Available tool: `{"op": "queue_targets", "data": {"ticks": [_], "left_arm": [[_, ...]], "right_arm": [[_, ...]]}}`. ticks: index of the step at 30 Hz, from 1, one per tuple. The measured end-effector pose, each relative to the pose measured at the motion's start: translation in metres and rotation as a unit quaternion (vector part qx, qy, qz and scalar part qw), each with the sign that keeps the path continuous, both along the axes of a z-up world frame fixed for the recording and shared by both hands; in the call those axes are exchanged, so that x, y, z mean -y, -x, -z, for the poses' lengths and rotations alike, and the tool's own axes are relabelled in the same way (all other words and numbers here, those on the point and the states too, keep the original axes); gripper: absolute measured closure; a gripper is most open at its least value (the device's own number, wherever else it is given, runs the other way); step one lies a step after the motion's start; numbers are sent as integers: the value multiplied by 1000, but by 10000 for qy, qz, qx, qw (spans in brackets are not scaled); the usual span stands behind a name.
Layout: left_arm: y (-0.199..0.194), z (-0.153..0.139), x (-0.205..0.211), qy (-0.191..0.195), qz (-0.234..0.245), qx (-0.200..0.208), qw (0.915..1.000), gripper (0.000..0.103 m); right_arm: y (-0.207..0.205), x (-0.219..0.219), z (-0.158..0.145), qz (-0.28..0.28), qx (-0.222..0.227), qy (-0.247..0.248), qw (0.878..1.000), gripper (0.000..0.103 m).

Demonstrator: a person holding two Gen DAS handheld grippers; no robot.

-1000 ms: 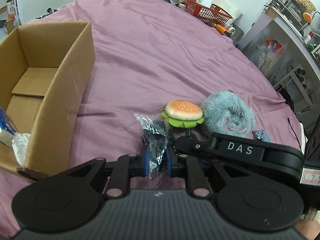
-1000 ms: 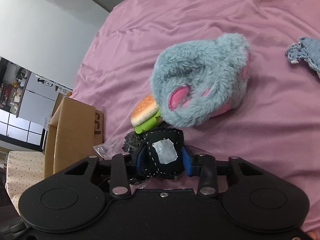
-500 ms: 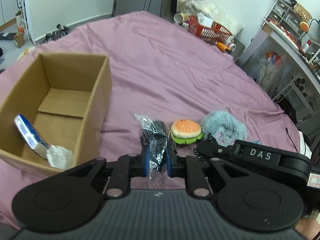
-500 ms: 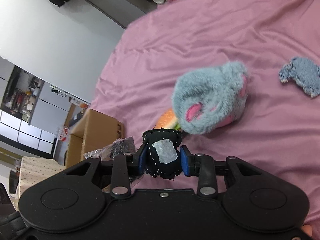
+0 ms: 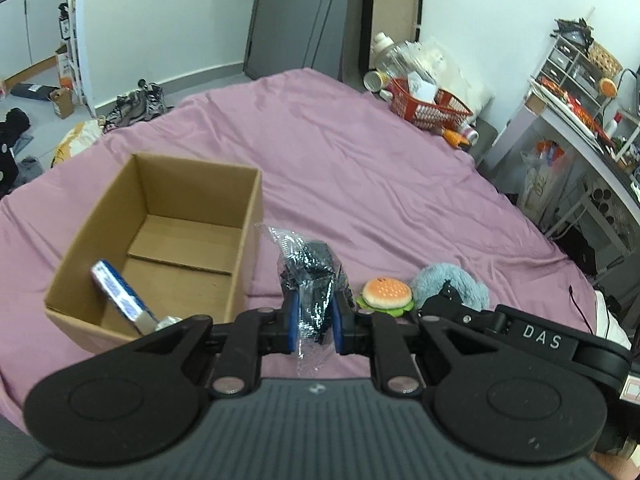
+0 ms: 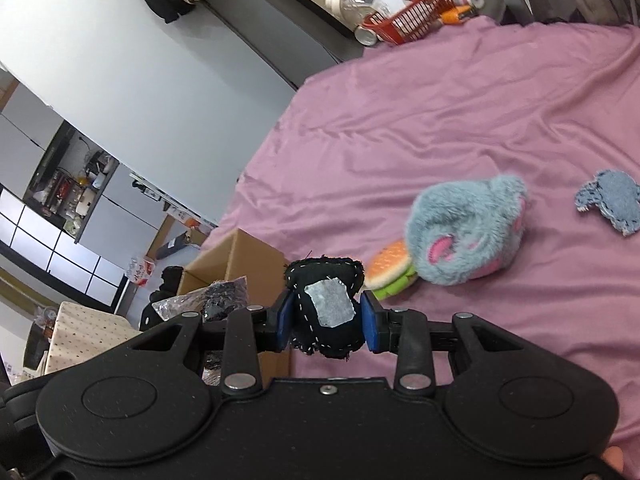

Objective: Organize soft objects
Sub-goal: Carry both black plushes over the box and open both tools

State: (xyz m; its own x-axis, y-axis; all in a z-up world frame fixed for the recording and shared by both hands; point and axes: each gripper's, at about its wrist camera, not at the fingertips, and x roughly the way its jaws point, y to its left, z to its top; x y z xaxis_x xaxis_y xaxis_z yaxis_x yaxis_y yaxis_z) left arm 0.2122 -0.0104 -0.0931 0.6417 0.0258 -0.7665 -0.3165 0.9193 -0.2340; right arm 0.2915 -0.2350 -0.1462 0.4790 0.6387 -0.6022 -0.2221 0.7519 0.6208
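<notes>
Mauve sheeting covers the bed (image 5: 360, 168) that fills both views, wrinkled and spread wide. On it, at the left of the left wrist view, stands an open cardboard box (image 5: 244, 240) with a blue-and-white packet (image 5: 120, 294) leaning inside against its near wall. Right of the box lies a fluffy grey-blue plush (image 6: 468, 228) with pink patches, and touching its side is a small burger toy (image 5: 386, 296) with an orange bun and green lettuce edge. A scrap of grey-blue fabric (image 6: 612, 206) lies apart from the plush, further right in the right wrist view. The left gripper (image 5: 314, 322) is clamped tight on a clear plastic bag of dark stuff (image 5: 310, 276), held above the sheet just beside the box. The right gripper (image 6: 326, 318) squeezes a black stitched pouch (image 6: 326, 304) bearing a grey patch, lifted clear of the bed. Seen from the left camera, the right gripper's body reads "DAS" in white letters. A red basket (image 5: 432, 106) sits at the bed's far edge.
</notes>
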Motion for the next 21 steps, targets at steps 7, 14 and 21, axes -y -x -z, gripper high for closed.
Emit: {"op": "queue_targets", "data": {"ticks": [7, 14, 21], "left_arm": [[7, -14, -14, -64, -134, 123, 9998, 87], [12, -23, -33, -50, -242, 214, 9995, 87], [16, -25, -56, 48, -446, 239, 9987, 87]], "right_arm": [[8, -12, -22, 100, 391, 120, 9991, 69], [17, -24, -37, 66, 647, 127, 9978, 69], [22, -51, -37, -250, 773, 42, 9967, 68]]}}
